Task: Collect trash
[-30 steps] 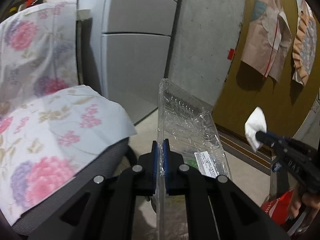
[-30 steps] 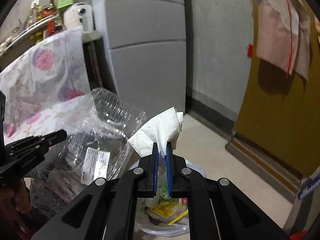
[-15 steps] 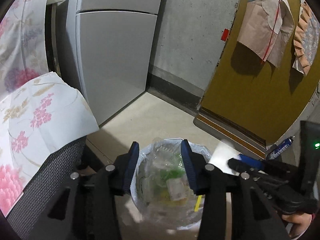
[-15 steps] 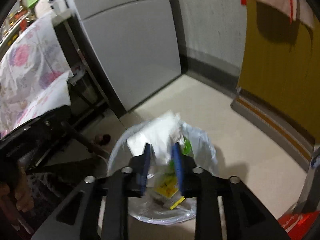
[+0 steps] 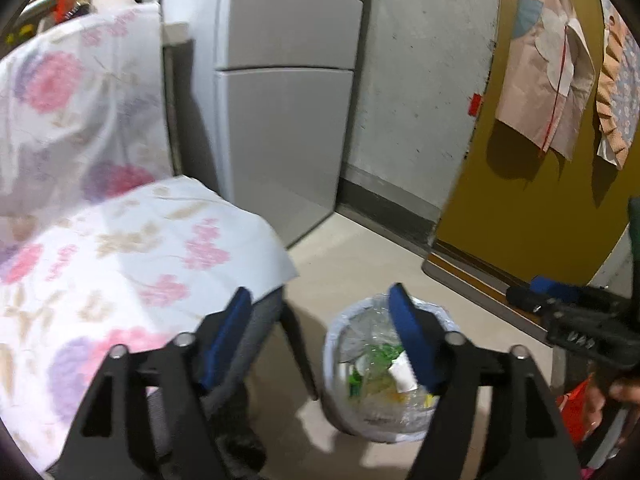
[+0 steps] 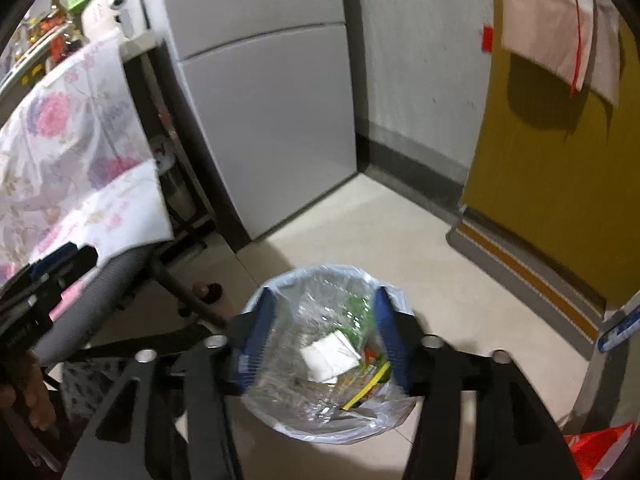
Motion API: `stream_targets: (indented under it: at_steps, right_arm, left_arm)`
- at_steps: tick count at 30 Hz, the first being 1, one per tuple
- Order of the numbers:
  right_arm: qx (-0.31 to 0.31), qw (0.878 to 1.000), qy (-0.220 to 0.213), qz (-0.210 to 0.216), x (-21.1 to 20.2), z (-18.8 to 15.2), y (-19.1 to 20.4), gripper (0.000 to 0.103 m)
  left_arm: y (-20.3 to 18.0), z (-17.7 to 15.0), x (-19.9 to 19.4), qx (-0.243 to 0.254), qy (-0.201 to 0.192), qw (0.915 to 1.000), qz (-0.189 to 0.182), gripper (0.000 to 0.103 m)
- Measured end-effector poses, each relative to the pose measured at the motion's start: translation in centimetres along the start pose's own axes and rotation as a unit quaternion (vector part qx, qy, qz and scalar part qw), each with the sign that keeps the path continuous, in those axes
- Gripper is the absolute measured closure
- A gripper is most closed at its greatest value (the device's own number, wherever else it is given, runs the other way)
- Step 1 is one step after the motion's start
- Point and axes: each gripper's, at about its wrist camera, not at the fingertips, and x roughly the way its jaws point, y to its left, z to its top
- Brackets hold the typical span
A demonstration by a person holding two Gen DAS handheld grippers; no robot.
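A trash bin lined with a pale plastic bag (image 6: 392,296) stands on the floor; it also shows in the left wrist view (image 5: 448,324). Inside lie a white tissue (image 6: 330,356), a crumpled clear plastic container (image 6: 296,376) and coloured wrappers. My right gripper (image 6: 322,320) is open and empty above the bin. My left gripper (image 5: 320,320) is open and empty, above the bin's left side and the chair edge. The right gripper shows in the left wrist view (image 5: 532,294) at the right. The left gripper shows in the right wrist view (image 6: 60,258) at the left.
A chair draped in floral cloth (image 5: 120,248) stands left of the bin, its grey seat (image 6: 100,288) and black legs close by. A grey fridge (image 6: 264,120) and concrete wall are behind. A mustard door (image 6: 560,180) is on the right. A red-orange bag (image 6: 600,452) lies at bottom right.
Both grippers opened: the clear container and the tissue dropped into the bin. Both grippers then opened wider and lifted back from the bin.
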Motion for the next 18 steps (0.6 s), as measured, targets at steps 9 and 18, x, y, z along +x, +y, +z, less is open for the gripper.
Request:
stream_targets:
  at_steps: [9,18]
  right_arm:
    - [-0.075,0.997,-0.034,-0.004,-6.6,0.6,6.2,0.017]
    - [-0.082,0.994,-0.027,0.061,-10.9,0.8,7.3,0.013]
  left_arm:
    - [1.8,1.0,-7.3,-0.012,0.002,0.9975,0.069,0.007]
    - [2.5,0.6,-11.7,-0.037,0.032,0.9926,0.111,0.007]
